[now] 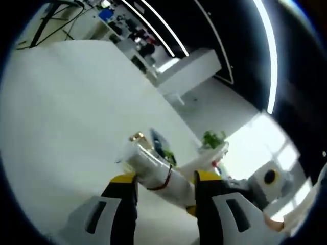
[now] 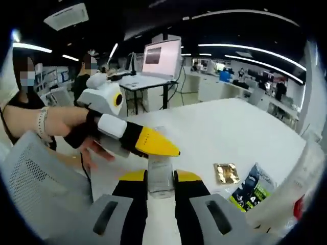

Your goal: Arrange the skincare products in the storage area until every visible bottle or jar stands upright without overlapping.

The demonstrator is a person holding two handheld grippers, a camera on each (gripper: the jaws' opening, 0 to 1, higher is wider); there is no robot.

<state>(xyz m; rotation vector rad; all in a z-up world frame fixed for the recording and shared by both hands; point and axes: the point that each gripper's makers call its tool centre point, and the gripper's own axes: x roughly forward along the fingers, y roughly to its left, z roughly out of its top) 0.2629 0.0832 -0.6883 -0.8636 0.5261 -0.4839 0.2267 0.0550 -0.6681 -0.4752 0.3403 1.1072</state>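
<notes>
While each hand-held gripper clamps the clear bottle.

Clear plastic bottle with gold cap: tilted, clamped above the white table. Clear square jar: upright above table.

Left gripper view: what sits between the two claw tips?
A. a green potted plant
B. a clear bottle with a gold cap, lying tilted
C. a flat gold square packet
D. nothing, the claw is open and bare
B. The left claw is closed on a clear bottle whose gold cap points up and away, its body slanting across the gap between the yellow tips.
</notes>
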